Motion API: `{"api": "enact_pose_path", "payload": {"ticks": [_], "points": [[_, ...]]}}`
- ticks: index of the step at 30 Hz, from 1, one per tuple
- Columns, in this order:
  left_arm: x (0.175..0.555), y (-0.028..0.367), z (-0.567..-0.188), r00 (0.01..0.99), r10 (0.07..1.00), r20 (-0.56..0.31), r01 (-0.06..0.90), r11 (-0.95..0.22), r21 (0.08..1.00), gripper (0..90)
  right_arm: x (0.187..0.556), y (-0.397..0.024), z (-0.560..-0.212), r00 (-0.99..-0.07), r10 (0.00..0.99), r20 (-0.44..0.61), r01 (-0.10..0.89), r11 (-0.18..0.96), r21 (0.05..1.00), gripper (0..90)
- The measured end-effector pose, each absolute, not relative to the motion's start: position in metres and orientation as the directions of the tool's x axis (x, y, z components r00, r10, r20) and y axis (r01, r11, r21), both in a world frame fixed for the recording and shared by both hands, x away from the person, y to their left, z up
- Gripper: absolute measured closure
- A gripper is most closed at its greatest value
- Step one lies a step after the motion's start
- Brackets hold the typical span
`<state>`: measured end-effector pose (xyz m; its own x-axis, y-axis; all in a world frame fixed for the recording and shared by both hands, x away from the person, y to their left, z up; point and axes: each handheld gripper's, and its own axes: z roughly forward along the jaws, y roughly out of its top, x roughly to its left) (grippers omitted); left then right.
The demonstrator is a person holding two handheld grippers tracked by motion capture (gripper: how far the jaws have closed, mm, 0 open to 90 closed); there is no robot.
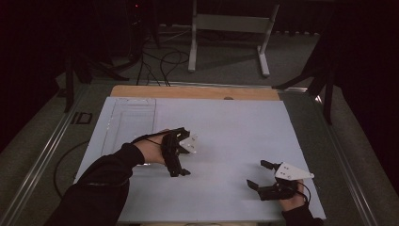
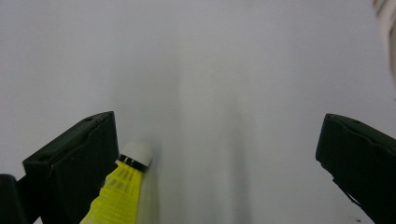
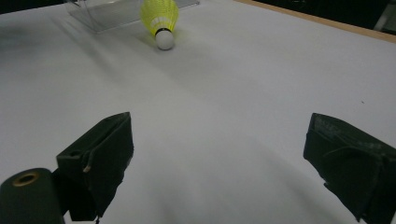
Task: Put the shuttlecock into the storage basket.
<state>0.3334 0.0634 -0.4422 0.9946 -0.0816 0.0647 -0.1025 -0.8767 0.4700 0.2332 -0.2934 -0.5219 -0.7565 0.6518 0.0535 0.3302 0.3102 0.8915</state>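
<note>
Lying on the white table point(image 1: 226, 122), a yellow shuttlecock point(image 2: 122, 184) rests just beside one jaw of the left gripper point(image 1: 183, 153), whose jaws gape wide. The right gripper point(image 1: 259, 175) also stands wide open, the shuttlecock well ahead of it.

High view: dim and grainy, surroundings nearly black beyond the table point(image 1: 226, 117) edges. Both gripper views: brighter, even light on the white surface. Soft shadows stretch from the shuttlecock point(image 3: 160, 21). Near jaws are slightly blurred.
</note>
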Motion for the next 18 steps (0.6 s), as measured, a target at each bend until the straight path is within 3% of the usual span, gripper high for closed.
{"api": "enact_pose_path", "payload": {"ticks": [18], "points": [[0.358, 0.046, -0.465, 0.992, -0.092, 0.083, -0.117, -0.917, 0.381, 2.4, 0.234, -0.294, -0.524, -0.758, 0.649, 0.068, 0.341, 0.305, 0.889, 8.5]]}}
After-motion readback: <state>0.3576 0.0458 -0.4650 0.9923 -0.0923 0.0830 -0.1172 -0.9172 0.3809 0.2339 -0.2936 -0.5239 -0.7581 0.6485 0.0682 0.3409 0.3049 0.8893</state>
